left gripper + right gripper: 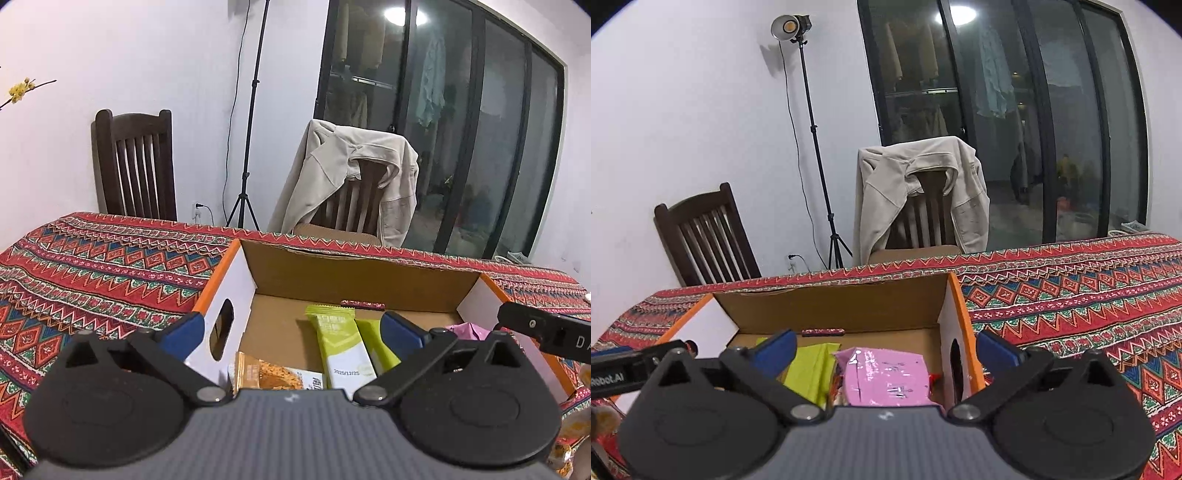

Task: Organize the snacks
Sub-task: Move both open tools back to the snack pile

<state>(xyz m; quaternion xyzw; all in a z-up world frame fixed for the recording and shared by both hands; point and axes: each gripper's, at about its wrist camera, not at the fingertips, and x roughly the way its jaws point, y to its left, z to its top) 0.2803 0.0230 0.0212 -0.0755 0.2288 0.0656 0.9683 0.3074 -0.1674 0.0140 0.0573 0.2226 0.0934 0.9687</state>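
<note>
An open cardboard box (369, 284) with orange edges and white side walls stands on the patterned tablecloth. Inside it lie a light-green bar pack (341, 347), a second green pack (373, 343), an orange-brown packet (273, 376) and a thin dark-red bar (364, 304) by the back wall. My left gripper (291, 332) is open; its fingers straddle the box's left wall without pressing on it. In the right wrist view a pink packet (886, 376) and a yellow-green pack (812, 365) lie in the box (827, 306). My right gripper (886, 350) is open, straddling the right wall.
Two dark wooden chairs stand behind the table, one bare (136, 166), one draped with a beige jacket (347, 177). A light stand (812, 147) is against the wall beside dark glass doors (1015, 110). Yellowish packets (572, 424) lie outside the box at the right edge.
</note>
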